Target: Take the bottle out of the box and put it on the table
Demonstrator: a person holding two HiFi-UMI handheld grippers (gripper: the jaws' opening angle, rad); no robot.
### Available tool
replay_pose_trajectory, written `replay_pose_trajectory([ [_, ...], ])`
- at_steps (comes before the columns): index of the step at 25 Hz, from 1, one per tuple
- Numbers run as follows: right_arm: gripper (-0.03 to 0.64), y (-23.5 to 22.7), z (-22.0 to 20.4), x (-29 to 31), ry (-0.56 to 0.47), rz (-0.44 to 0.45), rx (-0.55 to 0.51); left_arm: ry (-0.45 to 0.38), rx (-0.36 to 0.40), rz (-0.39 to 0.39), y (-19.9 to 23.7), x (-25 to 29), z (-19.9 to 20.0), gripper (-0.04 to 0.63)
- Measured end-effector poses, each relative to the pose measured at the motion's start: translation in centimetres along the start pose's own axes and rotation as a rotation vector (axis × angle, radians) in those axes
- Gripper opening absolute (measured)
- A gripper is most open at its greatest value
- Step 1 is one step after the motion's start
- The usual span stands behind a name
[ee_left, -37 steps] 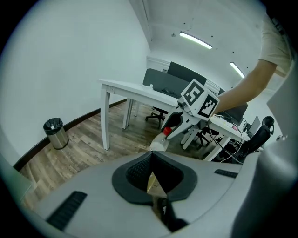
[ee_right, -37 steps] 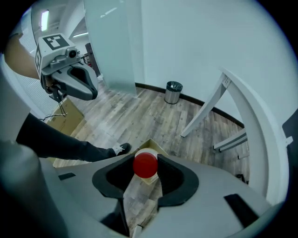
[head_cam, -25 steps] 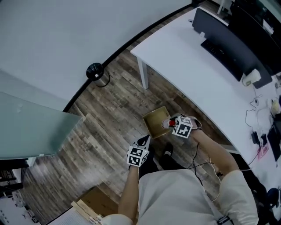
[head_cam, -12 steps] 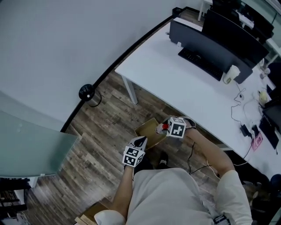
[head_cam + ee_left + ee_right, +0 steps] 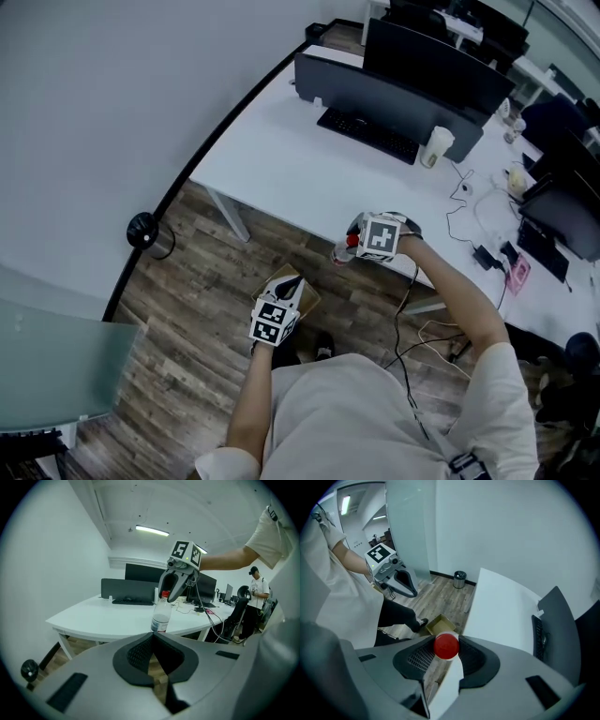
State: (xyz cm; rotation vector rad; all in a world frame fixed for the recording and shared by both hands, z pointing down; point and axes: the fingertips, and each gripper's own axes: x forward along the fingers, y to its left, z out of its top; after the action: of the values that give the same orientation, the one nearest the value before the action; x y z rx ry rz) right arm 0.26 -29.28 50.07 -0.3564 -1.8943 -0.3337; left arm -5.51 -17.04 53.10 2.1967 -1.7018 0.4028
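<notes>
A clear bottle [image 5: 341, 251] with a red cap [image 5: 352, 241] hangs in the air by the white table's [image 5: 281, 159] front edge. My right gripper [image 5: 359, 240] points steeply down and is shut on the bottle's neck. In the right gripper view the cap [image 5: 446, 646] sits between the pads. The open cardboard box [image 5: 308, 298] lies on the wood floor, partly hidden by my left gripper [image 5: 291, 283]. That gripper is shut with nothing in it. From the left gripper view the bottle [image 5: 161, 617] dangles under the right gripper [image 5: 175, 587], in front of the table.
On the table stand dark monitors [image 5: 394, 89], a keyboard [image 5: 369, 134], a white cup [image 5: 436, 147] and cables [image 5: 487, 244]. A round bin [image 5: 143, 231] is by the wall, and a glass panel [image 5: 56, 375] at the lower left. A person [image 5: 257, 592] stands far off.
The right gripper has lifted the bottle up out of the box toward the table edge. The left gripper rose too, away from the box. The head view swung toward the table.
</notes>
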Motion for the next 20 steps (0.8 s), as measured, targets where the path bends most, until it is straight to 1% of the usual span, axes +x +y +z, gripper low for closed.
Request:
replay_pose_trajectory([
  [2,0.183,-1.4,-1.5,-1.0,-0.001,0.012,0.06,-0.009,-0.002,-0.017,-0.9,1.0,0.9,0.014],
  [4,0.183,-2.4,-2.3,-1.8,-0.028,0.04,0.122,-0.013,-0.003,-0.03,-1.7,1.9,1.4,0.014],
  [7,0.183,-4.1,-2.8,-3.4,-0.059,0.044,0.159,-0.013,-0.004,-0.039,-2.4,2.7,2.0,0.014],
  [9,0.183,-5.2,-3.3,-4.4,-0.046,0.025,0.152,-0.01,-0.006,-0.039,-2.7,3.0,2.1,0.014],
  [13,0.183,-8.1,-4.6,-5.2,0.012,-0.024,0.151,-0.006,-0.024,-0.023,-2.6,3.3,2.2,0.014],
  [18,0.183,-11.1,-6.4,-4.5,0.084,-0.06,0.191,-0.007,-0.033,-0.003,-2.4,3.0,2.4,0.014],
  [20,0.183,-12.0,-7.0,-4.0,0.078,-0.077,0.228,-0.009,-0.036,0.006,-2.1,2.8,2.4,0.014],
])
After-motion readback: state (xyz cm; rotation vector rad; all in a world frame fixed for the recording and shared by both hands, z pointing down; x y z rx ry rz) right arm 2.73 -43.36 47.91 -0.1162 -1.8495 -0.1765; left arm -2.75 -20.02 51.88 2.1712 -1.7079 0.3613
